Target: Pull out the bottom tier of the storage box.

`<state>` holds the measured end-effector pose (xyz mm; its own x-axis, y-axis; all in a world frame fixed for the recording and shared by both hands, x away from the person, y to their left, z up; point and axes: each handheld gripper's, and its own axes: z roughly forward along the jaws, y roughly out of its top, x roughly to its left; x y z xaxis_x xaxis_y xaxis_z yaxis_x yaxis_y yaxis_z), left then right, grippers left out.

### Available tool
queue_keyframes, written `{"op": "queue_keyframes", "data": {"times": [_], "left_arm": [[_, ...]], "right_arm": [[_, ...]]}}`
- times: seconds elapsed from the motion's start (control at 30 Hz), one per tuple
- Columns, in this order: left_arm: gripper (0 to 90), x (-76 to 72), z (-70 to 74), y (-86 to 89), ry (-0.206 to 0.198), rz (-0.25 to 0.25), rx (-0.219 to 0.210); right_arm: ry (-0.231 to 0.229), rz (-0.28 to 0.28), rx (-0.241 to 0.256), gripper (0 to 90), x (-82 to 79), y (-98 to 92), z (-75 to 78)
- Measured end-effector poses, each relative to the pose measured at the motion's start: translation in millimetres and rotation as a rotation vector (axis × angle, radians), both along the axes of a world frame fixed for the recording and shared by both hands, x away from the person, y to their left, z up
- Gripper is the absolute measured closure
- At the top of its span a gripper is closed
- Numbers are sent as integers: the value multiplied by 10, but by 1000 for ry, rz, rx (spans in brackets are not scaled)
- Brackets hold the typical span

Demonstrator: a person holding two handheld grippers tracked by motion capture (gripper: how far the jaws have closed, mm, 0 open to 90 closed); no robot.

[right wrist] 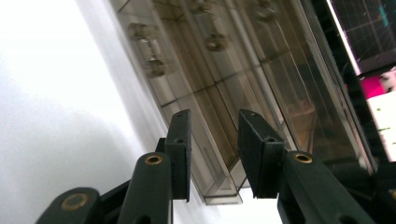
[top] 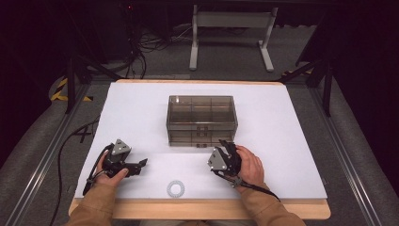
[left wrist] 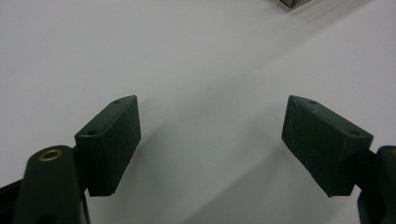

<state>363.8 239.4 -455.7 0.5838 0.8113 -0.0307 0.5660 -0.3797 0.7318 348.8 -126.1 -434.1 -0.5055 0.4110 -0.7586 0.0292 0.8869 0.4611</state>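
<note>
A smoky see-through box [top: 202, 117] with inner compartments stands shut at the middle of the white mat [top: 282, 141]. My right gripper [top: 227, 143] is tilted up at the box's front right corner, with its jaws a small gap apart. In the right gripper view the gripper [right wrist: 215, 114] points at the box [right wrist: 224, 60] close by, and nothing sits between the jaws. My left gripper [top: 141, 163] rests low on the mat at the front left, pointing right. Its jaws [left wrist: 212, 100] are spread wide over bare mat, with a corner of the box [left wrist: 289, 3] far off.
A small white toothed ring [top: 175, 189] lies on the mat near the front edge, between my hands. The mat covers a wooden tabletop [top: 211, 209]. Behind the table stand a white metal frame [top: 230, 37] and floor cables [top: 141, 47].
</note>
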Motion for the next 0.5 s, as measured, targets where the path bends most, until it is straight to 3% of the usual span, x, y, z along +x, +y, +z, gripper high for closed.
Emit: {"op": "queue_keyframes", "data": {"times": [0.13,0.4,0.5], "left_arm": [[204,-8,11,11,-3,3,-1],[205,-2,9,16,-3,1,-4],[205,-5,8,14,1,3,-3]], "right_arm": [[52,15,118,642,21,-155,30],[106,63,226,616,81,-312,57],[114,67,239,614,91,-331,71]]}}
